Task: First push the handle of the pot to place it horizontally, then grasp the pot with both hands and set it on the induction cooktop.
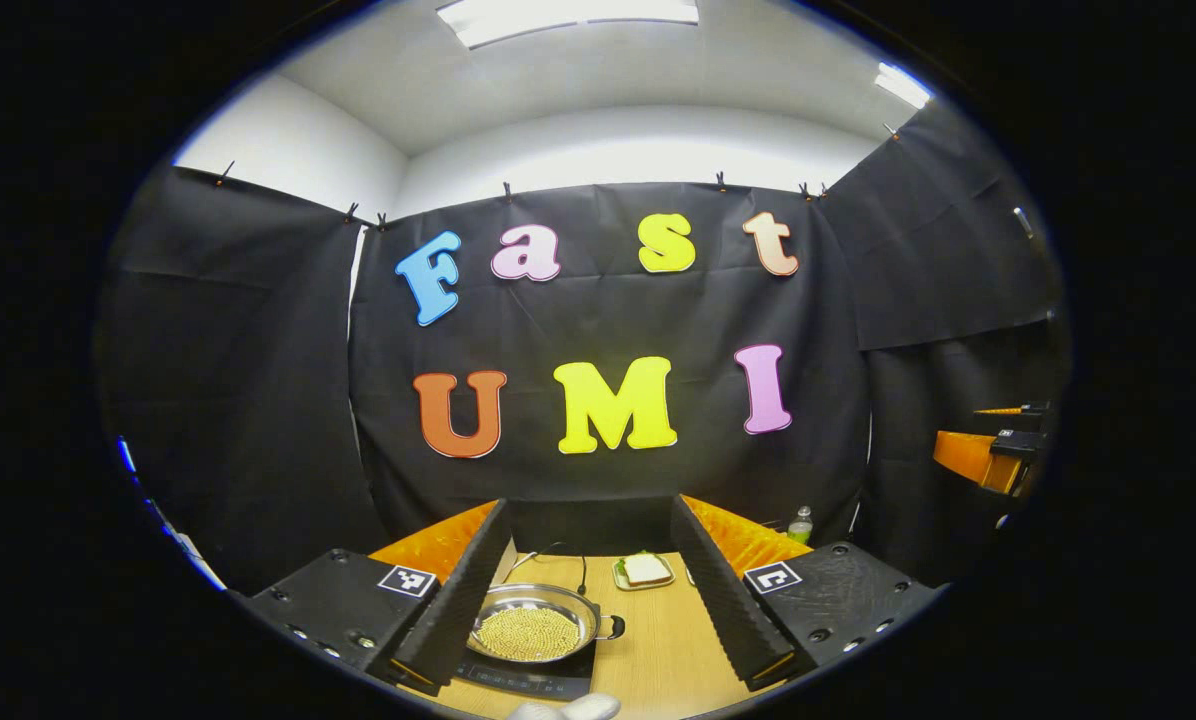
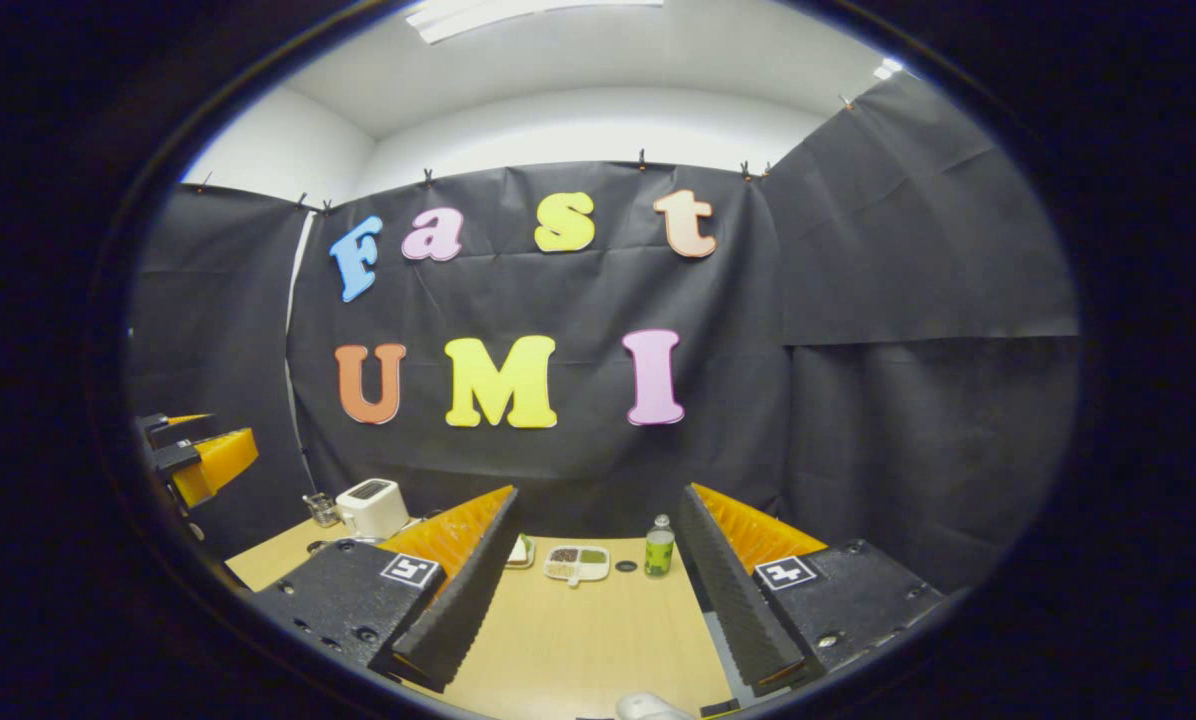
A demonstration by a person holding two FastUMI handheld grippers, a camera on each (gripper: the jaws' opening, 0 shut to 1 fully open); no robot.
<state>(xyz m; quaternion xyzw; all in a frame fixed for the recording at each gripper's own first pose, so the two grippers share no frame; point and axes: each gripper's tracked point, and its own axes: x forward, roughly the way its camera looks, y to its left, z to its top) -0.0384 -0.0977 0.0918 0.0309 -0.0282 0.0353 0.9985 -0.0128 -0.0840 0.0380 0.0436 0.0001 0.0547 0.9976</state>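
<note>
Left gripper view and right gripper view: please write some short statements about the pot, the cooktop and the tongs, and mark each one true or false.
1. The pot sits on the induction cooktop. True.
2. The pot is empty. False: it holds small yellowish beads.
3. The left tongs are shut on the pot. False: they are open and hold nothing.
4. The right tongs are open. True.
5. A green bottle stands on the table. True.
</note>
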